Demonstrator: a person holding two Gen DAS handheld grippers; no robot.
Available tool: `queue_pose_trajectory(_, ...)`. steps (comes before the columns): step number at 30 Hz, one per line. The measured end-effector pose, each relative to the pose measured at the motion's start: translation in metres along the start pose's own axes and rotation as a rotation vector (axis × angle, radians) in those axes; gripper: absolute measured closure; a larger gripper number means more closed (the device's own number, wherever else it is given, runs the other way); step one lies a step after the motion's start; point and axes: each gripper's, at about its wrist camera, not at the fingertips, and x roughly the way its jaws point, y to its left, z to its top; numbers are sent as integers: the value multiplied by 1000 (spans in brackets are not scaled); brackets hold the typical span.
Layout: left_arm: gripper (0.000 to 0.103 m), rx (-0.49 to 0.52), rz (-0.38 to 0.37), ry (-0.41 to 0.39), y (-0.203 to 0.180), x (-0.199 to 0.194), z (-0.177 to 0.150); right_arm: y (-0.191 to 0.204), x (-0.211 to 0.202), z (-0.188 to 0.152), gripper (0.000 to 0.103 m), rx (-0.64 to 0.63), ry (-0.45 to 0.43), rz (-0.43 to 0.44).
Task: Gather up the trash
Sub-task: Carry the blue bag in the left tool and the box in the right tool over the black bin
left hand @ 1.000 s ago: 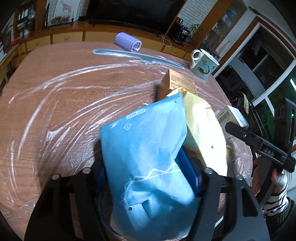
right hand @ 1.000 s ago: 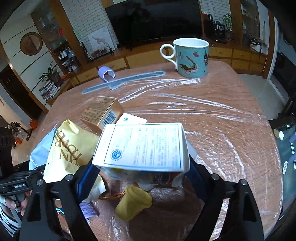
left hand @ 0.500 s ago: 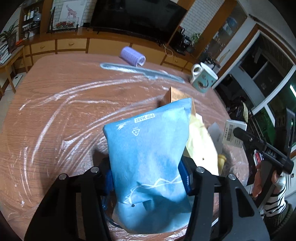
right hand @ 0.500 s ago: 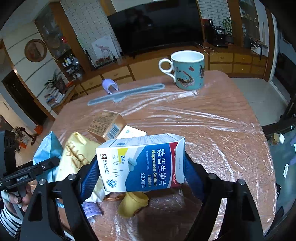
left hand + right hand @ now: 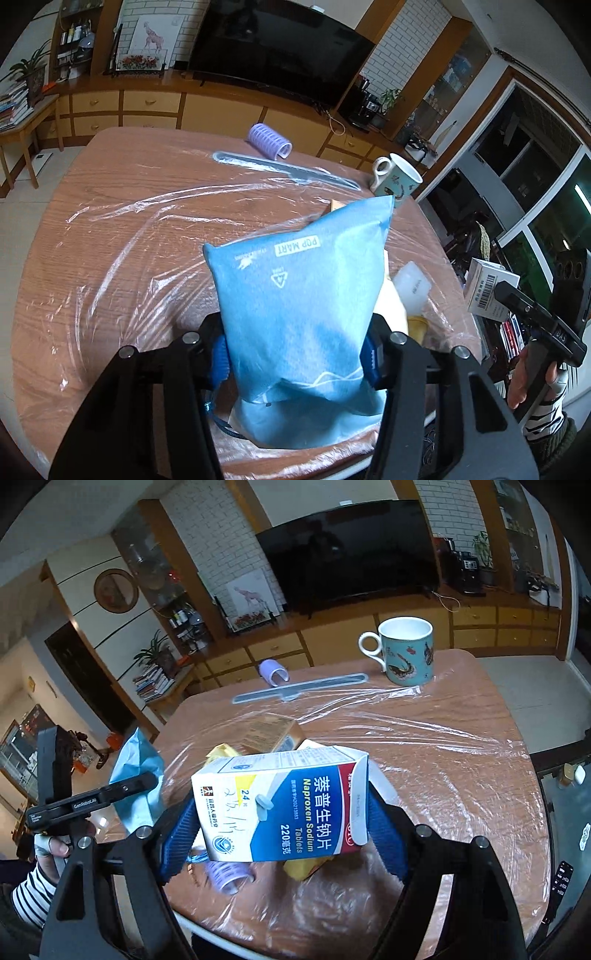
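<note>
My left gripper point(image 5: 295, 354) is shut on a light blue Pop Mart pouch point(image 5: 299, 288), held upright above the table. In the right wrist view the same pouch point(image 5: 138, 775) hangs at the left edge. My right gripper point(image 5: 282, 830) is shut on a white and blue medicine box point(image 5: 284, 805), lifted clear of the table; the box point(image 5: 487, 291) also shows at the right of the left wrist view. Below lie a yellow bag point(image 5: 391, 302), a brown carton point(image 5: 273, 731), a white packet point(image 5: 410, 288) and a small purple roller point(image 5: 229, 878).
Clear plastic film point(image 5: 129, 240) covers the round wooden table point(image 5: 480, 709). At the far side stand a patterned mug point(image 5: 406, 653), a purple hair roller point(image 5: 269, 140) and a long pale blue strip point(image 5: 284, 170). A low cabinet with a television runs behind.
Both grippers have risen with their loads. The left jaws have closed tighter on the blue pouch. The medicine box has tipped, so its blue front now faces the camera.
</note>
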Motion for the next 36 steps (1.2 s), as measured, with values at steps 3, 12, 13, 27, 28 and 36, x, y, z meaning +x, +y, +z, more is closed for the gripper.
queue_pose_trajectory(3,49,27,-1,-1,-10,-9,-7,8,-12,-8,23,-9,-1,24)
queue_pose_trajectory(12,51,51,-20,10,-27,-39,-38,27,-48,-36,23,-36,22,93)
queue_pose_trajectory(13,51,57,-18,13,-29,-41,-42,29,-51,-39,23,-41,26,98)
queue_pose_trajectory(27,53,132,-14,118,-63,-50,-109,54,-60,-104,23,-121,187,156)
queue_pose_trajectory(28,53,138,-13,128,-66,-49,-115,54,-58,-110,23,-125,207,159)
queue_pose_trajectory(36,53,159,12,187,-72,-33,-152,53,-39,-148,23,-160,318,130)
